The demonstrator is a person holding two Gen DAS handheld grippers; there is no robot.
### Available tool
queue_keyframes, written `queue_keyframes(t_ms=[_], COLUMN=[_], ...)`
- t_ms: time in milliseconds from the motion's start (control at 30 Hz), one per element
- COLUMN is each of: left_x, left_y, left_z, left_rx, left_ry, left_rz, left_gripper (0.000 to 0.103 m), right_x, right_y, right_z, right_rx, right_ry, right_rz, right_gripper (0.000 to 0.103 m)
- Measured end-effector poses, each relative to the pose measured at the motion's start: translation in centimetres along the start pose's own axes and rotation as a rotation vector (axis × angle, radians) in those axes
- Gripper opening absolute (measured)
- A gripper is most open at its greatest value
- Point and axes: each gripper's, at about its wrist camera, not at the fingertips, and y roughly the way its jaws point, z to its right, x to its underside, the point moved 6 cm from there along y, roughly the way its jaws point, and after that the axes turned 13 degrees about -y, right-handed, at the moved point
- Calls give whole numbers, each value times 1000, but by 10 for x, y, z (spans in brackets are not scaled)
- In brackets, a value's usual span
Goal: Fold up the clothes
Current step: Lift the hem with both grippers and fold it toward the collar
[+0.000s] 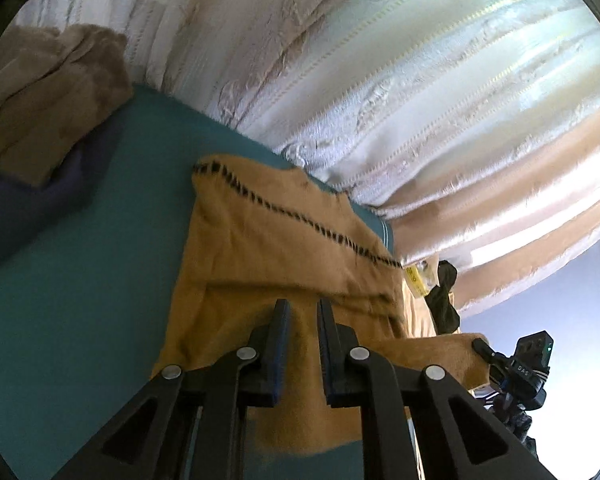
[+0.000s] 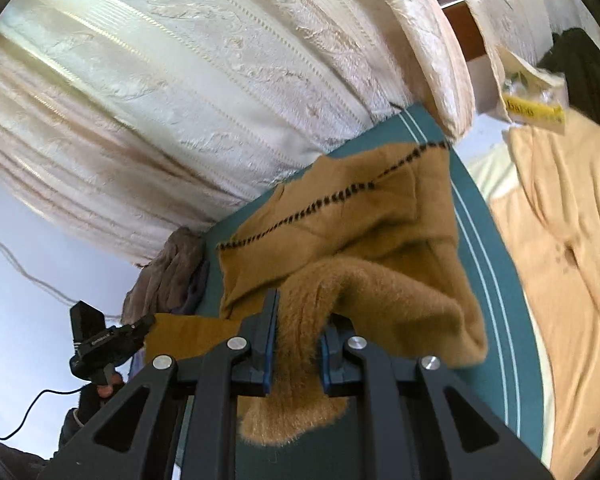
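Left gripper [image 1: 303, 322]: clamped on mustard garment [image 1: 268, 248] edge.
Right gripper [image 2: 298, 320]: clamped on its fuzzy corner.
Garment: lifted edge nearest both; rest ahead on teal surface [image 1: 80, 280].
Long axis: stitched line [image 1: 300, 220], crosswise.

Both tools clamped, tilted downward

The left tool [image 1: 303, 312] and the right tool [image 2: 298, 312] each pinch mustard fabric between nearly closed jaws, held side by side.

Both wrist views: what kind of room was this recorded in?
Probably a bedroom at home. Long cream curtains hang behind a teal surface that looks like a bed or mat, with a mustard garment and other clothes lying on it.
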Motion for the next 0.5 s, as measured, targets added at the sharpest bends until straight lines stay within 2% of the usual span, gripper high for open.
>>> queue_keyframes(t_ms=[133, 267, 367, 500], left_x=[-16, -23, -18, 4], left_y=[14, 29, 38, 42], left_z=[-3, -22, -32, -34], left_rx=[-10, -46, -35, 1], left_ry=[38, 15, -12, -41], left_rz=[-62, -112, -170, -257], left_gripper=[14, 14, 15, 15], right_x=[-13, -22, -28, -28], right_y=[29, 51, 66, 78], right_z=[6, 15, 26, 35], right_rx=[38, 57, 79, 98], right_ry=[-5, 4, 13, 25], right_rz=[-34, -43, -52, -73], right_gripper=[18, 18, 18, 18])
